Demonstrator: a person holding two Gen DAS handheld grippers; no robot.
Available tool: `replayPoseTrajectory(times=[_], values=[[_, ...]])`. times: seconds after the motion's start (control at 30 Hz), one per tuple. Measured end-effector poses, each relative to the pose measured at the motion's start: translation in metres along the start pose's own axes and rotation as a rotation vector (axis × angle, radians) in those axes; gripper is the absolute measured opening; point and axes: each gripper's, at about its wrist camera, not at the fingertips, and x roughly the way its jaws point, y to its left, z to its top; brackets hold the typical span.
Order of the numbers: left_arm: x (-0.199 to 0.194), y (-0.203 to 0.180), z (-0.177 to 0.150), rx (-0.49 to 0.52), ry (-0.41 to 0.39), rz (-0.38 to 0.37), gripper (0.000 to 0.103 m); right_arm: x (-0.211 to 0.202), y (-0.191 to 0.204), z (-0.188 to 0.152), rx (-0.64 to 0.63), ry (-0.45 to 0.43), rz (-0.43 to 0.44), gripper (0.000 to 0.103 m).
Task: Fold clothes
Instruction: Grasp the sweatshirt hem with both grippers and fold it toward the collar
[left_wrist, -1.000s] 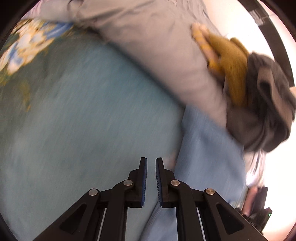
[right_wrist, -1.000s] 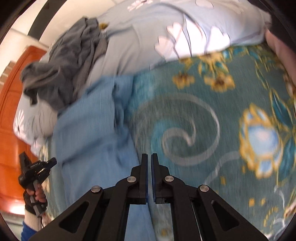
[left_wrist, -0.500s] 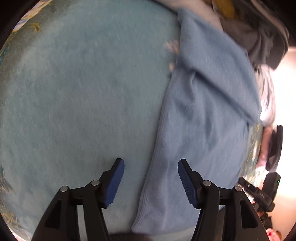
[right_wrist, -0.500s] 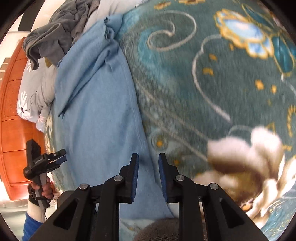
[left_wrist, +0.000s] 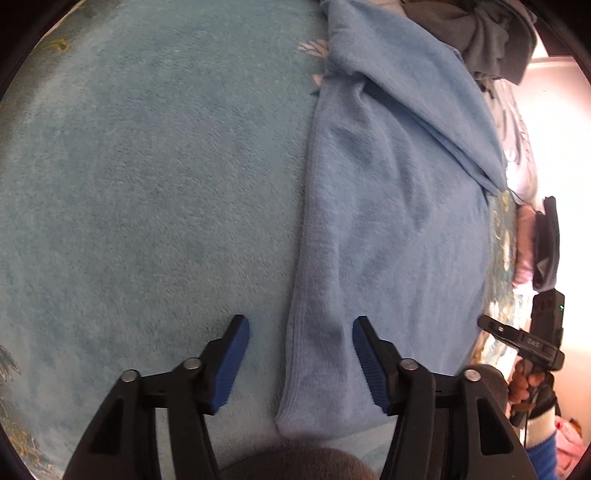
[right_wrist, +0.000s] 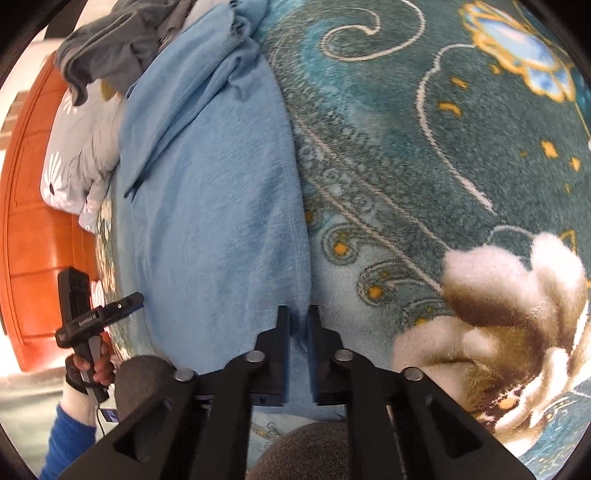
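Both grippers worked the light blue garment (left_wrist: 388, 221) lying lengthwise on the teal blanket (left_wrist: 147, 184): right gripper (right_wrist: 299, 325) pinched its near hem, left gripper (left_wrist: 299, 354) (jaws just narrowing) straddled the opposite corner, unclamped; next, probably clamp and lift.

left gripper (left_wrist: 301, 354) points steeply down, jaws apart and just closing; right gripper (right_wrist: 299, 325) nearly closed, pinching cloth.

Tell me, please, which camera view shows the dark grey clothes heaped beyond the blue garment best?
The right wrist view: the grey clothes lie bunched at the top left, folds clear, on a flowered pillow. The left wrist view shows only a cropped, shadowed part at its top right edge, past the blue garment.
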Motion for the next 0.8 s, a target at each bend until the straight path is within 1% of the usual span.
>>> replayPoseTrajectory(times=[0.07,0.1,0.13,0.2,0.23,0.3,0.33,0.37,0.4,0.47,0.53,0.6,0.63,0.7,0.73,0.8], values=[[0.003,-0.002,-0.003,0.032,0.023,-0.03,0.025,-0.003,0.0,-0.001,-0.001,-0.011,0.014,0.006],[0.003,0.001,-0.005,0.054,0.026,-0.046,0.019,-0.005,0.0,-0.001,0.0,-0.017,0.027,0.005],[0.003,0.003,-0.007,0.076,0.029,-0.062,0.007,-0.007,0.0,-0.002,0.0,-0.023,0.039,0.005],[0.004,0.008,-0.011,0.12,0.035,-0.093,0.006,-0.014,0.001,-0.003,-0.009,-0.044,0.099,0.004],[0.001,0.011,-0.012,0.135,0.029,-0.115,0.005,-0.02,0.002,-0.003,-0.012,-0.066,0.143,0.003],[-0.015,0.022,-0.012,0.139,-0.024,-0.184,0.005,-0.033,0.003,0.0,-0.01,-0.105,0.209,0.003],[-0.024,0.033,-0.004,0.135,-0.058,-0.216,0.005,-0.039,0.003,0.002,-0.007,-0.129,0.24,0.003],[-0.034,0.035,0.0,0.127,-0.097,-0.246,0.005,-0.045,0.005,0.01,-0.001,-0.154,0.269,0.003],[-0.044,0.036,0.008,0.115,-0.137,-0.277,0.005,-0.051,0.007,0.018,0.005,-0.178,0.298,0.003],[-0.063,0.039,0.033,0.075,-0.217,-0.337,0.005,-0.062,0.013,0.035,0.022,-0.236,0.35,0.003],[-0.077,0.04,0.054,0.024,-0.275,-0.385,0.005,-0.078,0.022,0.053,0.043,-0.29,0.401,0.003],[-0.091,0.042,0.075,-0.027,-0.333,-0.434,0.005,-0.077,0.043,0.08,0.048,-0.32,0.404,0.003],[-0.095,0.041,0.086,-0.046,-0.354,-0.447,0.005,-0.081,0.043,0.092,0.047,-0.328,0.391,0.003],[-0.096,0.036,0.111,-0.056,-0.365,-0.425,0.005,-0.09,0.04,0.114,0.046,-0.342,0.363,0.003],[-0.096,0.034,0.124,-0.061,-0.371,-0.413,0.005,-0.088,0.043,0.126,0.054,-0.352,0.353,0.003],[-0.095,0.026,0.147,-0.073,-0.379,-0.392,0.005,-0.085,0.038,0.144,0.085,-0.359,0.337,0.003]])
